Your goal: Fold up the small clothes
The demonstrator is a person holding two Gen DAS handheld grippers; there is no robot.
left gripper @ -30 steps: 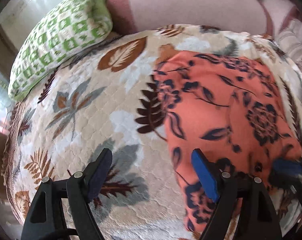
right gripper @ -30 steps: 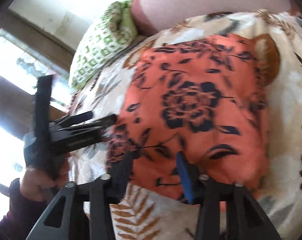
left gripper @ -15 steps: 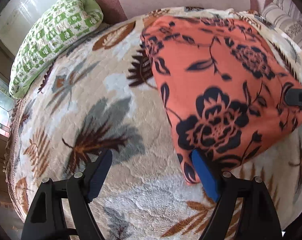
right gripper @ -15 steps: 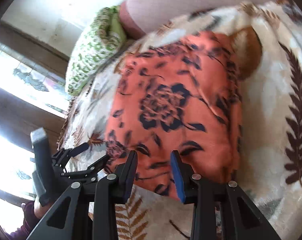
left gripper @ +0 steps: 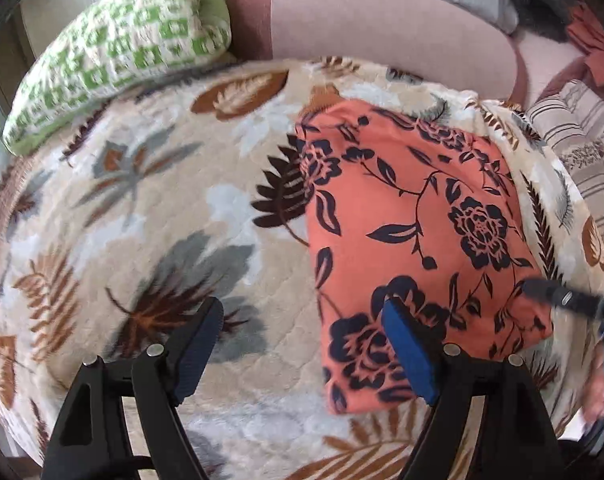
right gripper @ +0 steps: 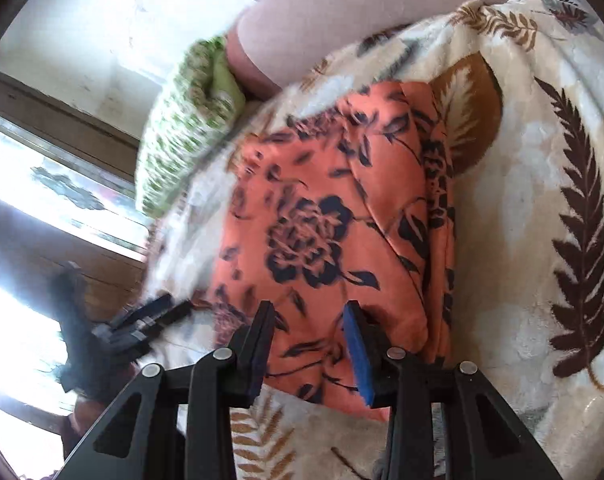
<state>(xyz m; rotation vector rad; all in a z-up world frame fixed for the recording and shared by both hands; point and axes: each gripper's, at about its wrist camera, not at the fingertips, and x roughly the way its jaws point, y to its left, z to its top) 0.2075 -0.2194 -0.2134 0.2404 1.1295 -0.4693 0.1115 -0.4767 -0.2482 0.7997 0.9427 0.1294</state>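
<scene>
The fingers of the left gripper (left gripper: 302, 354) stand wide apart above a leaf-patterned blanket (left gripper: 150, 216), holding nothing. The right gripper (right gripper: 308, 350) has its fingers partly apart, having just widened slightly, over the near edge of a folded orange flowered garment (right gripper: 334, 216) lying flat on the blanket.

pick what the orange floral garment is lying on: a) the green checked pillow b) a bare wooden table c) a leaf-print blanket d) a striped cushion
c: the orange floral garment lies flat on the leaf-print blanket, whose brown and grey leaves show around its edges, apart from the green checked pillow.
</scene>
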